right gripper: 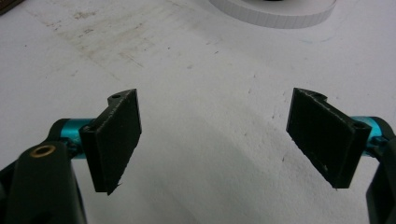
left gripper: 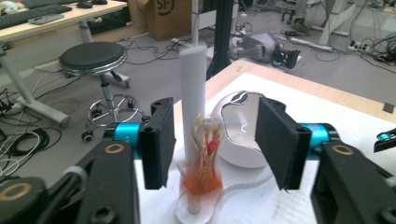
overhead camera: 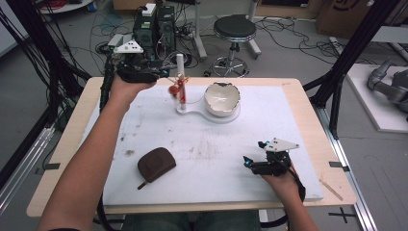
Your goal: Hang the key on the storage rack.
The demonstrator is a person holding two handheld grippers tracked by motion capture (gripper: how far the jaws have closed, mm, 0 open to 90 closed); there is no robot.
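Note:
A white post (overhead camera: 180,72) rises from a flat white stand (overhead camera: 204,115) at the back of the board. A small red and orange ornament (overhead camera: 176,89) hangs on the post. In the left gripper view the ornament (left gripper: 205,161) looks blurred, low against the post (left gripper: 193,93). My left gripper (overhead camera: 162,73) points at the post from the left. Its jaws stand apart on either side of post and ornament, and the pads (left gripper: 161,140) touch neither. My right gripper (overhead camera: 248,161) rests open near the board's front right, with only bare board between its jaws (right gripper: 219,140).
A white egg-shaped bowl (overhead camera: 222,98) with a broken rim sits on the stand beside the post. A brown pouch (overhead camera: 156,163) lies front left on the white board (overhead camera: 207,159). Behind the table stand a stool (overhead camera: 234,30), cables and black frame legs.

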